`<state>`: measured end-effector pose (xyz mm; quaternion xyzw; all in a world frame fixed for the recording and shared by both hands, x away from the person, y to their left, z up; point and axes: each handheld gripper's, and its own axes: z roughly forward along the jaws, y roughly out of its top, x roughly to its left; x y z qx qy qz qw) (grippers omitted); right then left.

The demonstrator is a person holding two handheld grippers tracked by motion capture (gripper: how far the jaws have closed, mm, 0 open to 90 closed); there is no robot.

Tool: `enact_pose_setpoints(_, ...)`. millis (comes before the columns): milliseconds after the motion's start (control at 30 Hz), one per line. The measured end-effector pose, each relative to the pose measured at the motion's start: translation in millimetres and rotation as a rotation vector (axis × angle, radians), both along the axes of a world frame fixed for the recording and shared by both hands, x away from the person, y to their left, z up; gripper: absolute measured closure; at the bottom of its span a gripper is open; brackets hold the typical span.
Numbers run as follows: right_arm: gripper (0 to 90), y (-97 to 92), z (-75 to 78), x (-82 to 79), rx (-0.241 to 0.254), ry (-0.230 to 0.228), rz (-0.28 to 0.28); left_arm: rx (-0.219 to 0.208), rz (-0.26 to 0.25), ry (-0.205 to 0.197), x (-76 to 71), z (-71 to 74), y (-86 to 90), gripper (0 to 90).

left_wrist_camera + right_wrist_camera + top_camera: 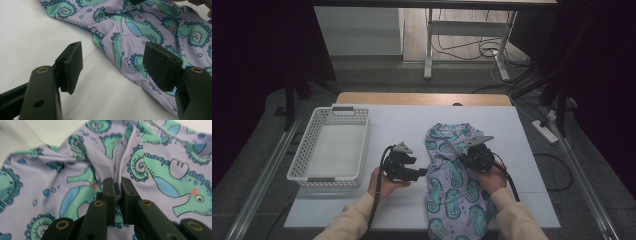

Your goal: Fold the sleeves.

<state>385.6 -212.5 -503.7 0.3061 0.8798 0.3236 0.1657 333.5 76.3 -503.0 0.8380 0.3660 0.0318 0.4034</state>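
Note:
A lilac garment [452, 187] printed with green seahorses lies crumpled on the white table top [397, 122], right of centre, and runs toward the near edge. My right gripper [463, 157] rests on its upper middle. In the right gripper view the right gripper [118, 183] has its jaws pinched on a raised fold of the garment [162, 170]. My left gripper [422, 172] sits on the table just left of the cloth and points at it. In the left gripper view the left gripper [112, 65] stands open, with bare table and the garment's [150, 25] edge between its pads.
A white slotted basket [332, 112] stands at the table's left side with nothing in it. Beyond the far edge are a desk frame [428, 45] and cables on the floor; a power strip [544, 131] lies off the right side.

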Motion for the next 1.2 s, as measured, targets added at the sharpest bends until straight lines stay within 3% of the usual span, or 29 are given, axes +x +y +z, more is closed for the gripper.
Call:
enact_pose_setpoints(133,82.5,8.0,2.2,0.0,0.022,-0.007,0.002,0.003,-0.002,0.003,-0.5,-0.3,-0.7,32.7)
enact_pose_setpoints(400,81.8,14.1,-0.4,-0.1,0.016,0.016,0.008,0.001,0.002,0.003,-0.2,-0.7,0.2,32.7)
enact_pose_setpoints(567,74.5,17.7,-6.4,0.7,0.009,0.045,0.018,0.007,-0.004,0.002,-0.6,-0.4,-0.8,32.7)
enact_pose_setpoints(667,67.1,16.1,-6.4,1.2,0.029,0.061,0.025,0.008,-0.003,0.002,-0.7,-0.5,-0.6,32.7)
enact_pose_setpoints(833,54.3,1.5,10.0,-0.8,0.111,0.028,-0.008,0.003,0.004,0.003,-0.5,-0.8,0.8,32.4)
enact_pose_setpoints(967,49.3,-11.9,15.9,-2.1,0.129,0.004,-0.035,0.001,0.009,0.007,0.6,-1.1,1.9,32.1)
enact_pose_setpoints(1200,45.0,-33.3,17.5,-4.3,0.143,0.011,-0.067,-0.002,0.014,0.008,0.5,-1.1,2.2,31.8)
